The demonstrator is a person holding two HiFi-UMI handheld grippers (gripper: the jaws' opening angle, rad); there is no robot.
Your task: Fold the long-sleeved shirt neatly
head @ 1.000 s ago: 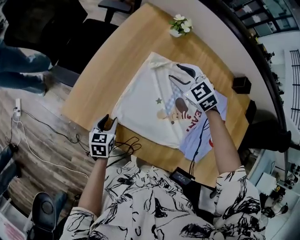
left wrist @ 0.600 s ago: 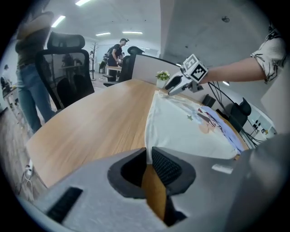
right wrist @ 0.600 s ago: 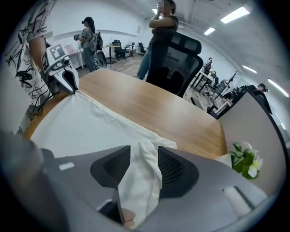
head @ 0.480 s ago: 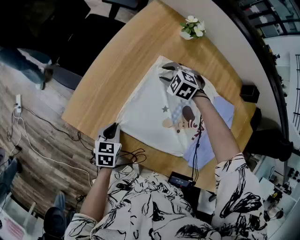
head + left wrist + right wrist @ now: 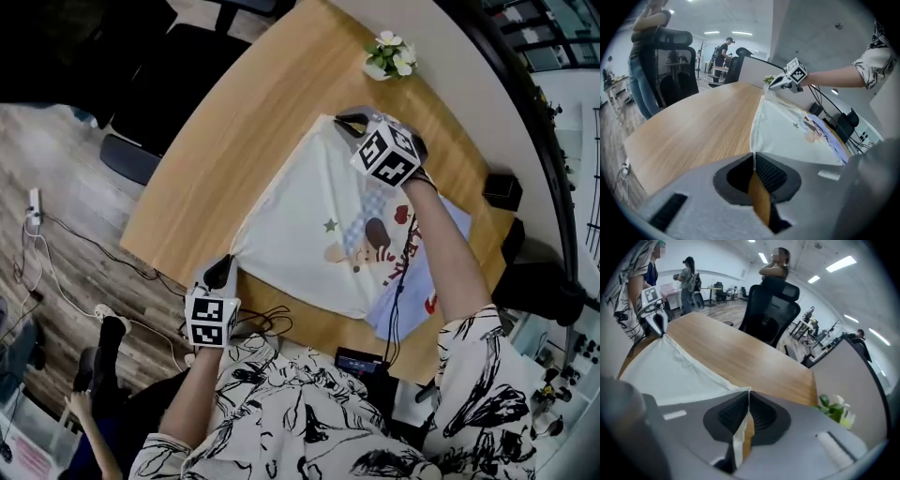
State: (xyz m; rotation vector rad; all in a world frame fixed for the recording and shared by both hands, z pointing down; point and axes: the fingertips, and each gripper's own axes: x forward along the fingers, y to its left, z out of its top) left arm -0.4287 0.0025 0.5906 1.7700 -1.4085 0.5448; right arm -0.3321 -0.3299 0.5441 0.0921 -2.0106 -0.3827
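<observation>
Right tongs (image 5: 349,120) dropped, just clamping shirt (image 5: 300,220) at far corner; left tongs (image 5: 223,268) pinch near corner.

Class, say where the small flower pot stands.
Head view: the flower pot stands near the far edge of the table, just beyond the right gripper and the shirt.

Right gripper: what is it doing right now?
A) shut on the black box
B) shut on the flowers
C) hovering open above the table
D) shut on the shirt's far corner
D: in the right gripper view the right gripper has just closed its jaws, and a fold of the white shirt is pinched between them. The head view puts it at the corner nearest the flowers, apart from them.
</observation>
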